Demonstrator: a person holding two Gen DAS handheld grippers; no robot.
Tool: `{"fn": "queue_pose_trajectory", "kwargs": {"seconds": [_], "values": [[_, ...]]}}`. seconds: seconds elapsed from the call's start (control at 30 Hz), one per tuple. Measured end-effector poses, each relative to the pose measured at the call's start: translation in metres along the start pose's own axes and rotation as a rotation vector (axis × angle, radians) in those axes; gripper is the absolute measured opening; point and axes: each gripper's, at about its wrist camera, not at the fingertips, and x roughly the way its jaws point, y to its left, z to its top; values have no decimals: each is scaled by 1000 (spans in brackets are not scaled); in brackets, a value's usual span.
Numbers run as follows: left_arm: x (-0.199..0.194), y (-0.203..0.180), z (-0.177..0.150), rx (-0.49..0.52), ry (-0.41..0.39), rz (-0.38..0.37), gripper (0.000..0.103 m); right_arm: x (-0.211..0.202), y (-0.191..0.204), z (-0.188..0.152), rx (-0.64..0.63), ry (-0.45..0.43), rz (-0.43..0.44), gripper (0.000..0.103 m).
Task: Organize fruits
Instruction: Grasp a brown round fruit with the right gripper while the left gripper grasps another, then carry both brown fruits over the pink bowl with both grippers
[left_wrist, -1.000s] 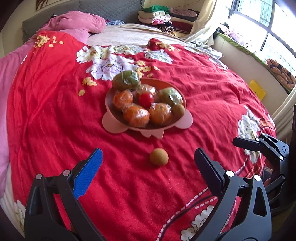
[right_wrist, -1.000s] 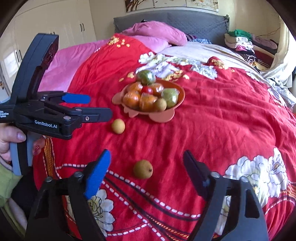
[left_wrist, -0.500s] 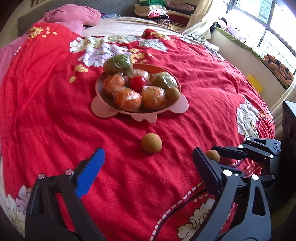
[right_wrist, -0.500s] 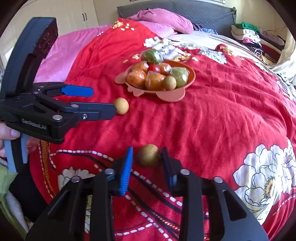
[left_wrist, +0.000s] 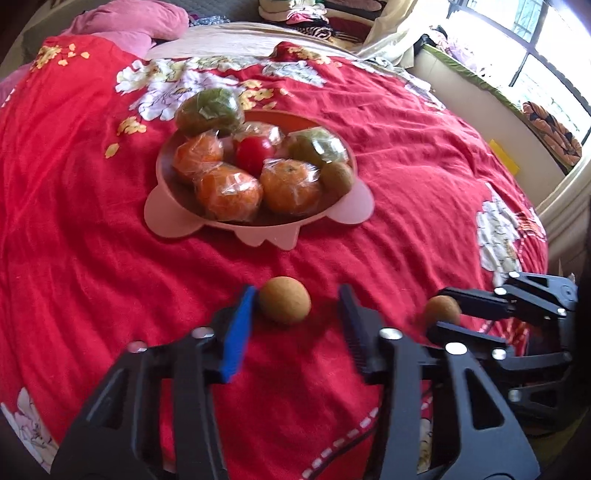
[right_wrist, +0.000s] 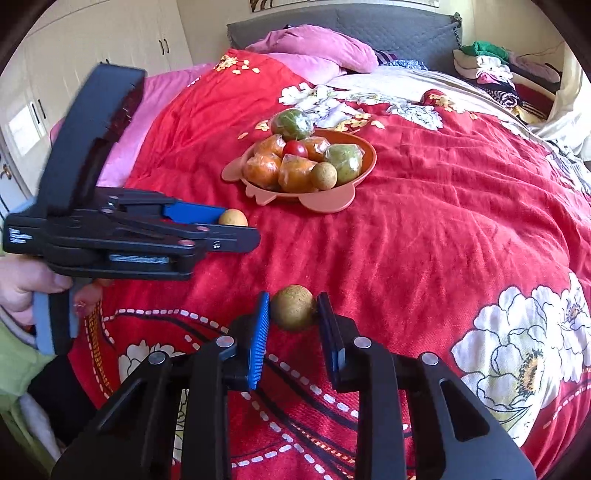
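Observation:
A pink bowl (left_wrist: 258, 230) (right_wrist: 325, 201) on the red bedspread holds several wrapped oranges, green fruits, a tomato and a small brown fruit. My left gripper (left_wrist: 297, 308) is half closed around a brown round fruit (left_wrist: 284, 300) lying on the bed; the blue pad touches it, the black pad stands apart. That fruit also shows in the right wrist view (right_wrist: 232, 218). My right gripper (right_wrist: 293, 314) is shut on a second brown fruit (right_wrist: 293, 307), also seen in the left wrist view (left_wrist: 442, 310).
Red flowered bedspread (right_wrist: 443, 229) covers the bed. Pink pillows (right_wrist: 317, 44) and a grey headboard lie at the far end. Folded clothes (right_wrist: 491, 70) are stacked at the far right. A window ledge (left_wrist: 498, 92) runs along the right side.
My left gripper moved forward and narrowed around the nearer brown fruit. My right gripper stays clamped on the other brown fruit and has moved slightly.

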Motion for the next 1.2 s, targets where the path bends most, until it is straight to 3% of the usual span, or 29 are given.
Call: {"fn": "queue_pose_trajectory", "kwargs": {"seconds": [0.2,0.5,0.73,1.2], "values": [[2,5,0,5,-4,12,20,-4,-2,2,14,-18,0,25],[-18,13,11,-29,-41,-40,20,-11,-6,12,32,-51,9,25],[-31,24,30,-42,-85,-27,20,-12,-6,24,32,-74,13,25],[-15,35,76,-29,-79,13,20,-2,-19,65,37,-120,14,25]]}}
